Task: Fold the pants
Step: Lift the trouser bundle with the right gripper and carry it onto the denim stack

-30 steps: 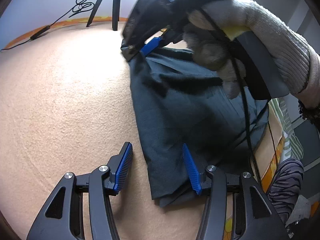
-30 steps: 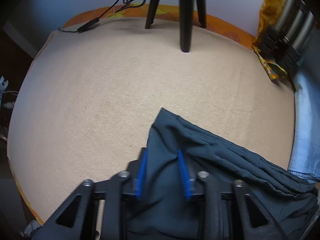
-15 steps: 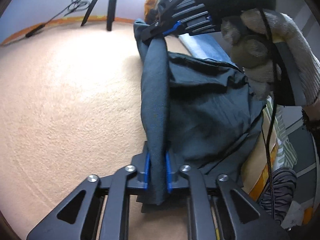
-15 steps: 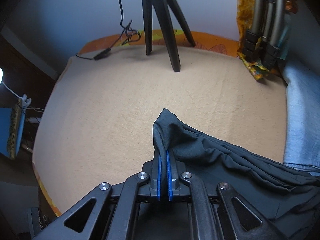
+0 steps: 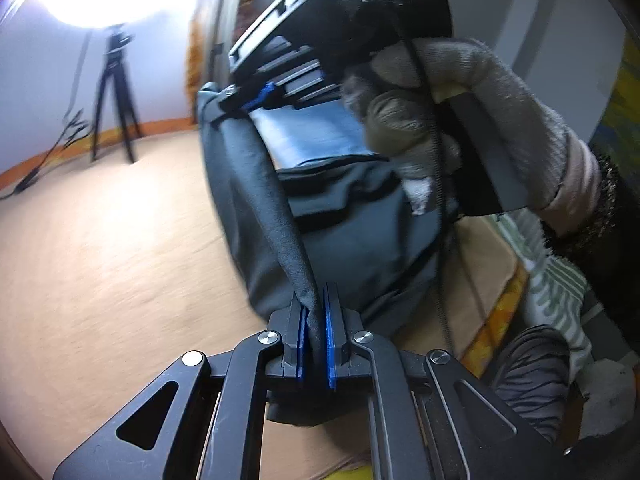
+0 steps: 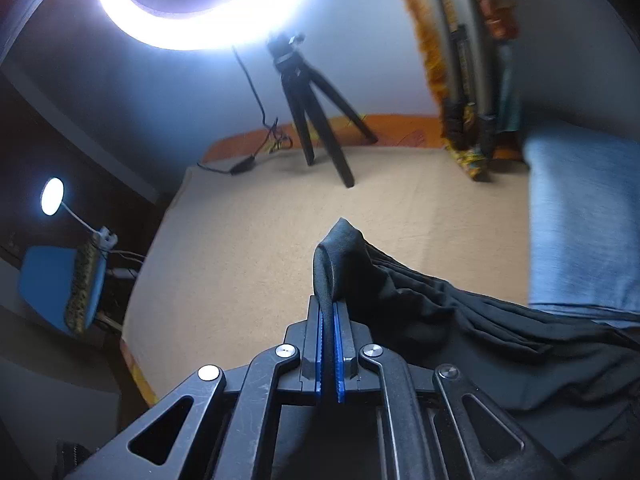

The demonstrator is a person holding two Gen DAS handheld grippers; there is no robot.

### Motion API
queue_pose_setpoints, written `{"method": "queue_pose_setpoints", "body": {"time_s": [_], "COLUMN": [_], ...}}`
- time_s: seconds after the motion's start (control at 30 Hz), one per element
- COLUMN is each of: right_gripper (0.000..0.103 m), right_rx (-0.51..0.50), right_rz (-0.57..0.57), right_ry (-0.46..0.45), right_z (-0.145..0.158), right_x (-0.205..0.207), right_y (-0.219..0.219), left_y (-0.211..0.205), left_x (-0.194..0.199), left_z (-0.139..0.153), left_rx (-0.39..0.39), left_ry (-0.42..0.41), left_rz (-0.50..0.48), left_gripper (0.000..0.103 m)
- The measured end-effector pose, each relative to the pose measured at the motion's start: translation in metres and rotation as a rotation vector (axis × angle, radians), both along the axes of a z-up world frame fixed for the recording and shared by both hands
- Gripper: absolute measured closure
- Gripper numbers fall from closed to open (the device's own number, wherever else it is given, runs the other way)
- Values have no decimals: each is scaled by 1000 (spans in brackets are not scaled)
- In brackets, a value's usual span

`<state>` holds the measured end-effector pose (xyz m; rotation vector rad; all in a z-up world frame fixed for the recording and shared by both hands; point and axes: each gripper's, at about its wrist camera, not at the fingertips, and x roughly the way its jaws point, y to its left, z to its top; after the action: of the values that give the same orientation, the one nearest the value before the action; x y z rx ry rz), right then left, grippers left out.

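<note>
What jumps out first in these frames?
The dark grey fabric pants pinched at two spots: the left gripper shut on one edge near the camera, the right gripper on the far corner, held by a knit-gloved hand. Behind, a glaring white ring light sits on a black tripod on the tan carpeted surface.

Dark grey pants (image 5: 344, 248), soft and creased, hanging bunched, one edge stretching taut as a ridge between two pinched points, lower folds trailing over the tan bed surface (image 6: 256, 248), beside folded blue cloth (image 6: 580, 224)
</note>
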<state>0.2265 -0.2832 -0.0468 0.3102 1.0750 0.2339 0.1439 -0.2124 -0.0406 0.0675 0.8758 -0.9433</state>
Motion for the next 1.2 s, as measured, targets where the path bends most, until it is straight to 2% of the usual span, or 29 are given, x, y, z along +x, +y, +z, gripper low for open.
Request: {"method": "queue_pose_setpoints", "body": {"time_s": [0.27, 0.53, 0.87, 1.07, 1.2], "right_gripper": [101, 101, 101, 101, 101], "right_rx": [30, 31, 2, -24, -24], "right_rz": [-67, -129, -172, -199, -219], "right_ry": [-54, -73, -69, -72, -61], "right_z": [24, 30, 16, 10, -2], "right_x": [-37, -67, -86, -92, -93], "right_y": [-74, -156, -223, -259, -279], "left_y": [-73, -148, -202, -236, -255], "left_x": [-18, -34, -39, -42, -43], "left_z": [12, 11, -3, -4, -10], "left_rx": [-28, -7, -18, -12, -18], "left_ry": [-3, 13, 67, 37, 47], "left_rz": [-91, -194, -222, -237, -229], "left_gripper": [97, 97, 97, 97, 97]}}
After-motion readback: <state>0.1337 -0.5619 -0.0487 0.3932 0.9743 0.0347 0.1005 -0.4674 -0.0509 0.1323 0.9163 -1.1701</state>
